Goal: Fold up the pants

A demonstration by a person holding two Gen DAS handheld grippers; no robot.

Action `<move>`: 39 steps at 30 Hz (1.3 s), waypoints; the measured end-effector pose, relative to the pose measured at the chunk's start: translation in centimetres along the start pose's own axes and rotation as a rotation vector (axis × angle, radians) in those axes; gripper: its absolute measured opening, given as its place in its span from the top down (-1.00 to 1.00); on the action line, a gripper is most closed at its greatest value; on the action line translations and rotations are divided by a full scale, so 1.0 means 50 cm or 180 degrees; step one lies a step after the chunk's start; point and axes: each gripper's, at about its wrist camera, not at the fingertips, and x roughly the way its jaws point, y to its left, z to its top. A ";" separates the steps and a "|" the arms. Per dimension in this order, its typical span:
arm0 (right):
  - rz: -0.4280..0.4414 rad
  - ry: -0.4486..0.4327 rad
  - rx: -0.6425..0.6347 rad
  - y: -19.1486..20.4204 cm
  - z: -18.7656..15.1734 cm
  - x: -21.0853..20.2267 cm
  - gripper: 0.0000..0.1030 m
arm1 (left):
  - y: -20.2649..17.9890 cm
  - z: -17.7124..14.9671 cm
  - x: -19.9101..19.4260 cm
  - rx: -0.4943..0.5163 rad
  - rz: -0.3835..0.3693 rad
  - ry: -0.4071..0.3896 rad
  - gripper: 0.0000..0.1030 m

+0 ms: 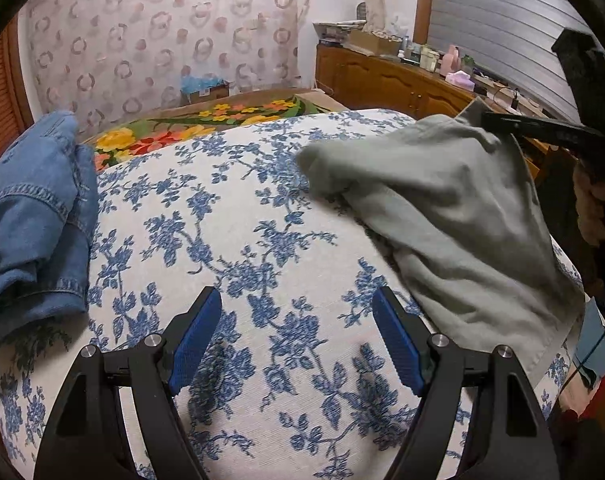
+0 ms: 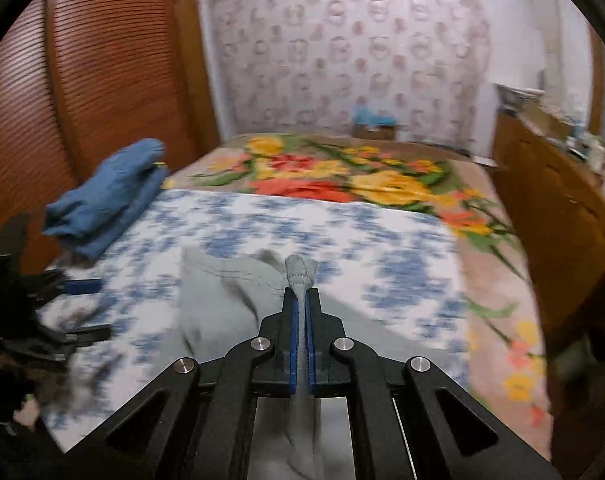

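Grey-green pants (image 1: 450, 208) lie bunched on the right of the blue-flowered bedspread (image 1: 238, 240). My right gripper (image 2: 301, 300) is shut on an edge of the pants (image 2: 300, 270) and lifts it above the bed; it shows at the upper right of the left wrist view (image 1: 486, 118). The rest of the pants (image 2: 222, 304) hangs down to the bedspread (image 2: 382, 248). My left gripper (image 1: 298, 312) is open and empty, low over the bedspread, left of the pants. It shows at the left edge of the right wrist view (image 2: 86, 308).
A pile of blue denim (image 1: 34, 220) lies at the bed's left edge, also in the right wrist view (image 2: 106, 196). A bright flowered blanket (image 2: 342, 176) covers the far bed. A wooden dresser (image 1: 402, 80) with clutter stands on the right. A wooden wardrobe (image 2: 114, 80) stands on the left.
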 end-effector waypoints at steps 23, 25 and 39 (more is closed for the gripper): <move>-0.0409 0.0406 0.0481 -0.162 -0.077 0.081 0.49 | -0.097 0.085 0.078 0.0277 -0.0035 0.0118 -0.53; -0.0380 0.0420 0.0496 -0.173 -0.078 0.083 0.49 | -0.099 0.103 0.089 0.0282 -0.0034 0.0119 -0.53; -0.0133 0.0533 0.0513 -0.208 -0.075 0.102 0.30 | -0.087 0.191 0.203 0.0270 -0.0042 0.0295 -0.28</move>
